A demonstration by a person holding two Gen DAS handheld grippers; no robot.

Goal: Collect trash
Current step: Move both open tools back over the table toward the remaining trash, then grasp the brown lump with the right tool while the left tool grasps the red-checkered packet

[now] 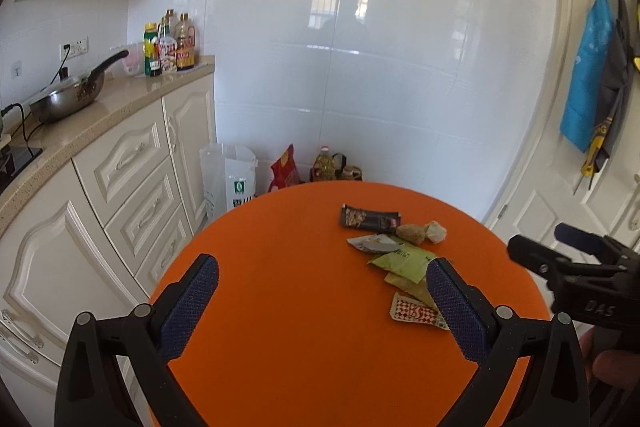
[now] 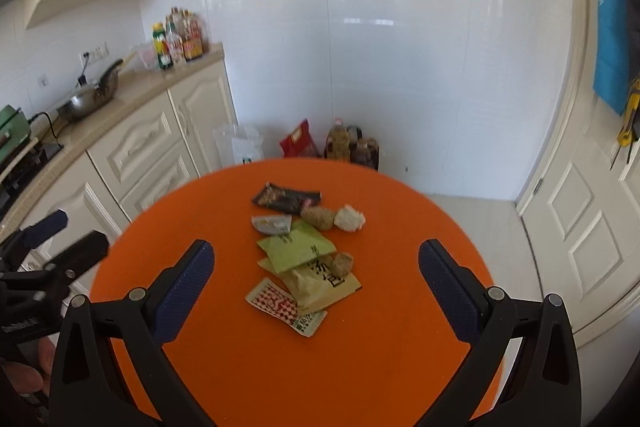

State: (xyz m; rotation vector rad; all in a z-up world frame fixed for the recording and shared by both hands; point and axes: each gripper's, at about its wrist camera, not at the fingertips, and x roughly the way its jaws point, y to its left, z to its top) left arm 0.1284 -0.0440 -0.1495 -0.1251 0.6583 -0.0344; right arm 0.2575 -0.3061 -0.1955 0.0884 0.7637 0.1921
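Lying ahead of parted right tongs (image 2: 316, 267): wrappers (image 2: 304, 263).

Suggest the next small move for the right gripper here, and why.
Probably ease the right gripper down and forward onto the red-and-white wrapper. It is open and empty above the orange table, and that wrapper is the nearest piece of the pile. The left gripper is also open, off to the side.

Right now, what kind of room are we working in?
Most likely a home kitchen: a lidded pan on the stone counter, sauce bottles against the tiled wall, and cream cabinets beside the orange table.
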